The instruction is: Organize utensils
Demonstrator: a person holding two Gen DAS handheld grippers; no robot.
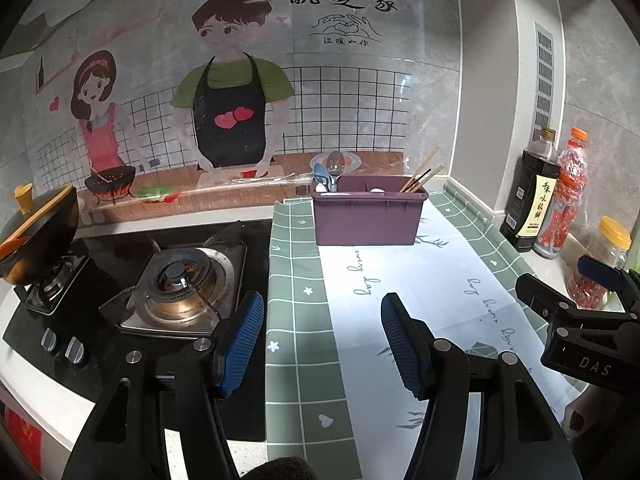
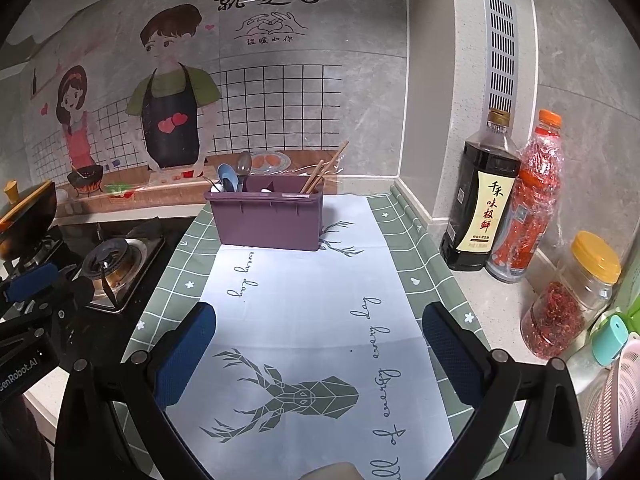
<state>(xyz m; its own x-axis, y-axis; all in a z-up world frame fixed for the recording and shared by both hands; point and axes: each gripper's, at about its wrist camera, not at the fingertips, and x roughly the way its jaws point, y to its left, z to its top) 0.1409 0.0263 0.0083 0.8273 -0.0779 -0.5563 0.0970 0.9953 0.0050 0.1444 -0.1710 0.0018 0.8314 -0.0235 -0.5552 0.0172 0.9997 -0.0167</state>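
A purple utensil box (image 1: 368,216) stands at the far end of the green and white cloth (image 1: 400,280). Spoons (image 1: 334,168) stand in its left compartment and chopsticks (image 1: 424,174) lean out of its right one. It also shows in the right wrist view (image 2: 268,220), with spoons (image 2: 236,174) and chopsticks (image 2: 320,172). My left gripper (image 1: 322,344) is open and empty, well short of the box. My right gripper (image 2: 318,356) is open and empty above the cloth (image 2: 312,320).
A gas stove (image 1: 184,284) and a wok (image 1: 36,232) lie to the left. A soy sauce bottle (image 2: 480,200), a red chilli bottle (image 2: 528,204) and a chilli jar (image 2: 568,300) stand along the right wall. A pink colander (image 2: 616,404) is at the right edge.
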